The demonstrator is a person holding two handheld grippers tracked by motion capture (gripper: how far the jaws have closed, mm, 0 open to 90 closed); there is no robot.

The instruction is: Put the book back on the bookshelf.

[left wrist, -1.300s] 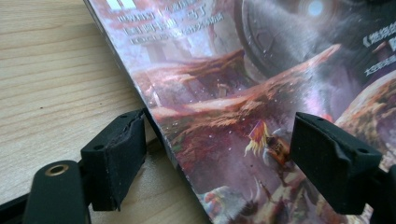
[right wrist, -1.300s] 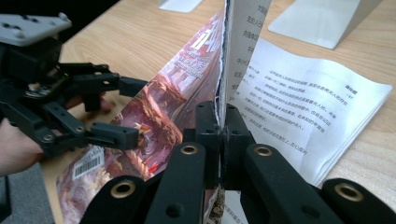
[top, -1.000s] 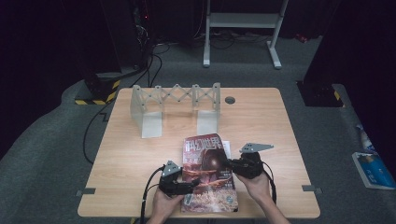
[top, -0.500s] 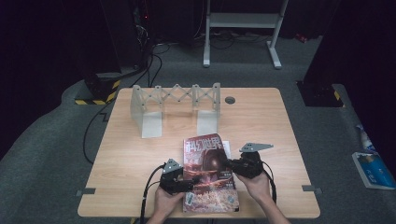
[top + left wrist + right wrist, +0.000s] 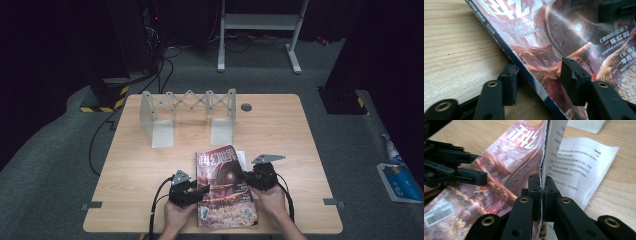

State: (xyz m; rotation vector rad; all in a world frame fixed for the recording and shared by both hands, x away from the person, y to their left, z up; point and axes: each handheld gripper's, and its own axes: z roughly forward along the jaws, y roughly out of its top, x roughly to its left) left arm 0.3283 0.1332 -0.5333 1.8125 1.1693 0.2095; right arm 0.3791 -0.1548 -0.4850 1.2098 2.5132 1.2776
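Right now the right gripper (image 5: 543, 192) is clamped on the free edge of the magazine (image 5: 224, 187) cover: in the right gripper view its two black jaws are pressed together with the cover sheet pinched between them, and the cover stands up from the jaws, lifted off the white printed pages (image 5: 576, 167) that lie flat to one side. In the high view this gripper (image 5: 246, 176) sits at the magazine's right edge, about halfway along it, with the person's hand behind it.

The left gripper (image 5: 537, 77) is spread apart around the magazine's spine edge: in its own view one jaw rests on the wooden table (image 5: 454, 50) just beside the spine and the other lies on the glossy cover, a clear gap between them. From above, this gripper (image 5: 200, 192) meets the magazine's left edge near the lower half.

The magazine lies near the front of the table (image 5: 280, 125), between both hands, slightly tilted. Well apart from it, toward the far side, stands a pale folding rack (image 5: 190, 112) with two upright end panels.
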